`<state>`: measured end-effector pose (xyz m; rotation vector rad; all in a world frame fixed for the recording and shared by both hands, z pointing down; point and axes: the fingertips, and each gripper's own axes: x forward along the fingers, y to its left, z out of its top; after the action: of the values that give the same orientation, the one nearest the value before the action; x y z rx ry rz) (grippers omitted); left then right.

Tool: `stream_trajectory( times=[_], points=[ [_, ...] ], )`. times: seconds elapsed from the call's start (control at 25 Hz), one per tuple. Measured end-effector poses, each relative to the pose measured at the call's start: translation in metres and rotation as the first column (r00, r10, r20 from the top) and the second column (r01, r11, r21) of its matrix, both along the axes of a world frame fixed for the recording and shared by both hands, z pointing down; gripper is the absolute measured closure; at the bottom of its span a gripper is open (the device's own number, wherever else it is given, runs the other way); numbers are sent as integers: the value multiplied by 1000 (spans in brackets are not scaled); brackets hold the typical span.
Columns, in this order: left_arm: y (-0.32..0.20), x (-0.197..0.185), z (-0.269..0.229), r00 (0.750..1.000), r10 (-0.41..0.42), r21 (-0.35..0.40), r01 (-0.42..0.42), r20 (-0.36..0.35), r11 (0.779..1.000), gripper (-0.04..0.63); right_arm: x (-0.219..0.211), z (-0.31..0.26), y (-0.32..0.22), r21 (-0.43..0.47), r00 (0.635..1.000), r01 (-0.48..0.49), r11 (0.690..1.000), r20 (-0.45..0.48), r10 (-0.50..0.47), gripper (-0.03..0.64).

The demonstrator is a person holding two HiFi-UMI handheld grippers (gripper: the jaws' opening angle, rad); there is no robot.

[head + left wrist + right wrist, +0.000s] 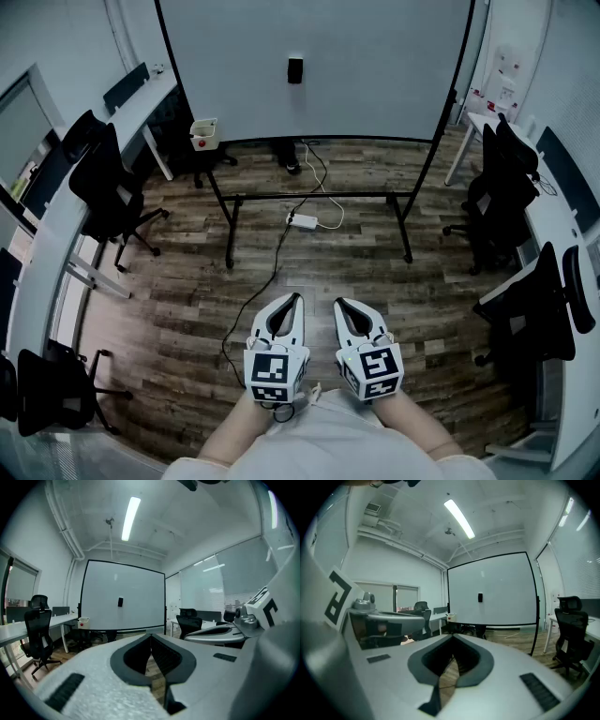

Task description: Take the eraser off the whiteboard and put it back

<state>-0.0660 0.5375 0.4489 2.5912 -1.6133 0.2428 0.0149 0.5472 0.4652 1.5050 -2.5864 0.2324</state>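
A small dark eraser (295,70) sticks to the white whiteboard (375,56), which stands on a black frame across the room. The eraser (120,602) shows near the board's middle in the left gripper view, and the eraser (480,597) shows the same way in the right gripper view. My left gripper (292,300) and right gripper (343,304) are held side by side close to my body, far from the board. Both point roughly level toward it. Each has its jaw tips touching, with nothing between them.
Black office chairs (103,178) and long white desks (56,234) line the left wall; more chairs (502,187) and desks stand on the right. A white power strip (302,221) with cables lies on the wooden floor under the board. A small white bin (203,134) sits at the board's left.
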Motion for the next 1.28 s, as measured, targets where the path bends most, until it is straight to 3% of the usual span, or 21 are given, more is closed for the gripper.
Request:
stream_trajectory(
  times=[0.48,1.0,1.28],
  points=[
    [-5,-22,1,1000,2,-10,-2,-21,1000,577,-15,5,-6,-35,998,-37,999,54,38,589],
    [-15,-79,18,999,-10,-35,9,-38,999,577,-57,22,-15,-65,997,-67,996,38,70,589],
    [-42,-94,26,997,-59,-46,57,-52,997,577,-65,28,-45,-64,999,-44,997,22,45,589]
  ],
)
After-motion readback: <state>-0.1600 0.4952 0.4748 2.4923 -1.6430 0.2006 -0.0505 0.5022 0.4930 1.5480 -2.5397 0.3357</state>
